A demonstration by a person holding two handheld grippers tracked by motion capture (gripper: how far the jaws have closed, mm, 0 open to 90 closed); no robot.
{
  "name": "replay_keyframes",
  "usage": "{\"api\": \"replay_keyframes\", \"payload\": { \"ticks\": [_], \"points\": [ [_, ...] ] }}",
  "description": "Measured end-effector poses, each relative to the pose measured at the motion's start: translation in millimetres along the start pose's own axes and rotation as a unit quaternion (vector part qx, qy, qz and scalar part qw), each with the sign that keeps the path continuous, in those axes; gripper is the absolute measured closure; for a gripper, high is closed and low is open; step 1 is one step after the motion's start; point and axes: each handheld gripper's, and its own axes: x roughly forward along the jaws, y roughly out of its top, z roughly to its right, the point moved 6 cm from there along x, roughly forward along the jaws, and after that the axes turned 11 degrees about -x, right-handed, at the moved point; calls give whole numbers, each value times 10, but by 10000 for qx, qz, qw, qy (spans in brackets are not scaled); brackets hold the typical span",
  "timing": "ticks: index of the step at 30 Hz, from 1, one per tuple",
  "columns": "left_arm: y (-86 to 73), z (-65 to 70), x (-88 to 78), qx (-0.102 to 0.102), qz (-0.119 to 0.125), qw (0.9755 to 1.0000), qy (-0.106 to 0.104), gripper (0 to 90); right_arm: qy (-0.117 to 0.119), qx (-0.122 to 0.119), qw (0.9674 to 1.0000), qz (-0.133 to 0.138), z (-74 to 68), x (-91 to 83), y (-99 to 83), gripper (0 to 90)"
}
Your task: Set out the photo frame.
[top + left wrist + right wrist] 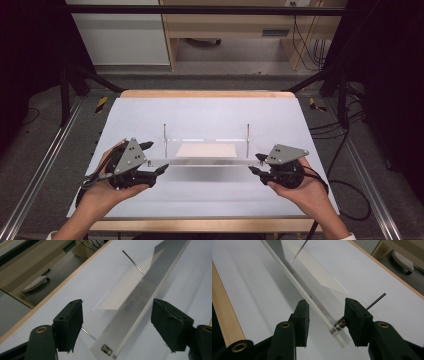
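A clear acrylic stand (206, 161) with thin metal rods (248, 134) and a cream card (207, 150) sits mid-table (150, 110). The right gripper (257, 165) clamps its matte black jaws on one end; the left gripper (154, 157) straddles the other end, jaws wide, not touching.

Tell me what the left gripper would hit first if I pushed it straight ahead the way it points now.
Probably the end of the clear acrylic panel, which lies between the open left gripper jaws; depth is hard to judge.
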Motion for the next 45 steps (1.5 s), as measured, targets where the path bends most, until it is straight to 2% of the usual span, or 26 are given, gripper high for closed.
{"api": "replay_keyframes", "payload": {
  "ticks": [1, 4, 5, 11, 12, 15, 19, 22, 25, 31, 37, 40, 42, 45],
  "points": [
    [-19, 19, 0, 73, -33, 10000, -12, 295, -3, 10, 10000, -8, 6, -1, 4, 563],
    [-90, 85, 36, 339, -126, 9993, 6, 326, 5, 24, 10000, 0, 10, 0, 9, 563],
    [-103, 95, 50, 384, -144, 9992, -2, 368, 23, 22, 10000, 9, 17, 0, 9, 563],
    [-126, 81, 158, 598, -153, 9981, 75, 441, 43, 63, 10000, -9, 28, -1, 16, 563],
    [-124, 85, 170, 631, -129, 9979, 72, 487, 62, 55, 10000, -6, 38, -1, 21, 562],
    [-113, 97, 210, 714, -122, 9973, 76, 511, 73, 87, 9999, 11, 47, -2, 27, 563],
    [-123, 102, 272, 793, -229, 9965, 125, 573, 86, 122, 9999, 21, 73, -3, 41, 562],
    [-128, 70, 303, 716, -313, 9966, 242, 614, 109, 145, 9998, 26, 87, -3, 51, 562],
    [-132, 47, 306, 629, -366, 9970, 245, 669, 90, 162, 9998, 55, 98, -4, 55, 562],
    [-131, 50, 312, 565, -523, 9967, 259, 684, 70, 96, 9999, 76, 85, -4, 42, 557],
    [-118, 47, 312, 555, -578, 9964, 261, 685, -54, 88, 9997, 205, 81, 10, -18, 480],
    [-110, 39, 312, 536, -581, 9965, 253, 685, -147, 107, 9996, 206, 86, 38, -74, 380],
    [-107, 33, 312, 542, -581, 9965, 245, 684, -183, 114, 9995, 244, 71, 54, -107, 375],
    [-99, 26, 312, 511, -597, 9967, 225, 684, -341, -12, 9992, 225, 62, 84, -144, 368]
  ]
}}
